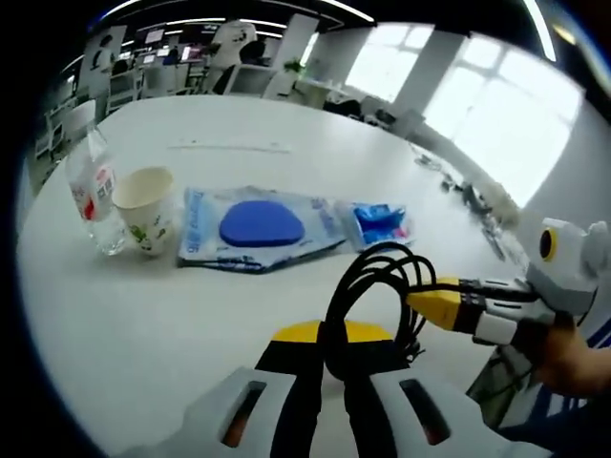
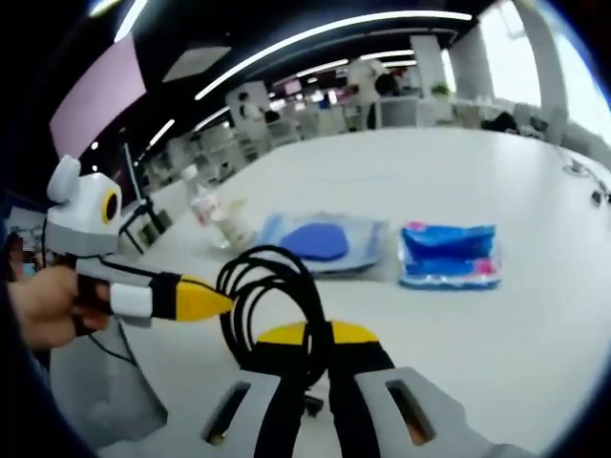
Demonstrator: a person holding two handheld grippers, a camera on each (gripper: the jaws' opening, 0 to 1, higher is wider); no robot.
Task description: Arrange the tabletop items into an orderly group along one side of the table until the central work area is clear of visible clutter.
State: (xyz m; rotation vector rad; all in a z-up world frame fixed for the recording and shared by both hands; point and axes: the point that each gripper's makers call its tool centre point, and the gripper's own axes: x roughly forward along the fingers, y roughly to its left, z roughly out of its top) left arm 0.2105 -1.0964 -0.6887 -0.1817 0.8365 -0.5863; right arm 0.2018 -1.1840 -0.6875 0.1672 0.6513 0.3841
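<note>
Both grippers, left gripper point(image 1: 329, 367) and right gripper point(image 2: 310, 367), pinch the looped black cable point(image 1: 368, 286); bare white table point(image 1: 239, 114) stretches open beyond the flat blue-padded plastic packet point(image 1: 260, 227).

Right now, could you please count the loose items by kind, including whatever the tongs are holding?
Water bottle: 1
Paper cup: 1
Large plastic packet with blue pad: 1
Small blue packet: 1
Black cable coil, held by both tongs: 1
Total: 5

left gripper point(image 1: 329, 367) clamped, right gripper point(image 2: 318, 367) clamped
</note>
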